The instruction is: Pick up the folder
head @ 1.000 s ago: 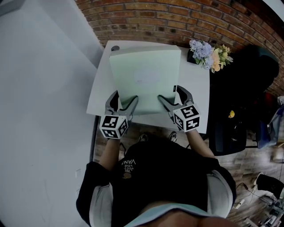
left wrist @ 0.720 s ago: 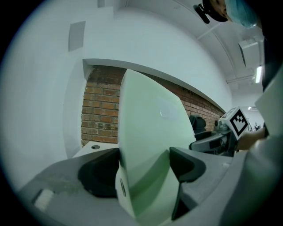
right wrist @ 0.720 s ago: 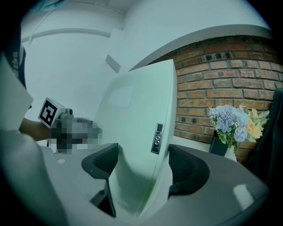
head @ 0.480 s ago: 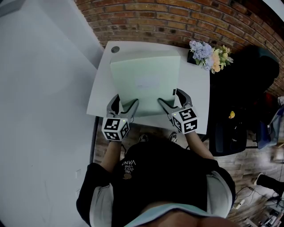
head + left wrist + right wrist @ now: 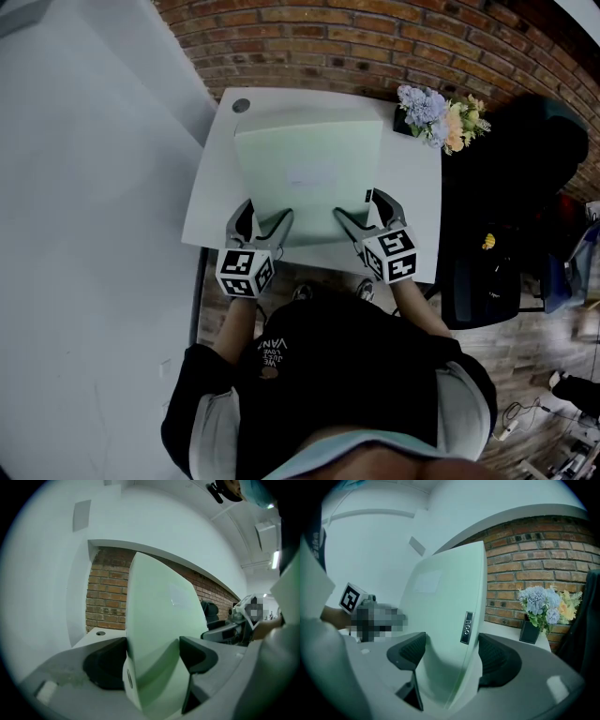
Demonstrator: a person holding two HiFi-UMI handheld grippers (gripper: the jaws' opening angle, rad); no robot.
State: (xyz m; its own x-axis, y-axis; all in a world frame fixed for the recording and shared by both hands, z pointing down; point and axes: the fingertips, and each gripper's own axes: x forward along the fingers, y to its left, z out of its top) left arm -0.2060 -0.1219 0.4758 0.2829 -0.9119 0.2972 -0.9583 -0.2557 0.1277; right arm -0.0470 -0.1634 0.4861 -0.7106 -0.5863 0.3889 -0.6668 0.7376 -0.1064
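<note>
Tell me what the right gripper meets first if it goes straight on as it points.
The folder, which already stands between the right gripper's jaws, pads against it. Behind it probably the table, then the brick wall; depth is unclear.

- A white table stands with its far edge against a red brick wall.
- A round cable hole sits in the table's far left corner.
- Pale blue and yellow flowers in a dark pot stand at the table's far right corner.
- A plain white wall runs along the table's left side.
- A black chair stands just right of the table, on a wooden floor.
- Loose cables lie on the floor well apart from the table.
</note>
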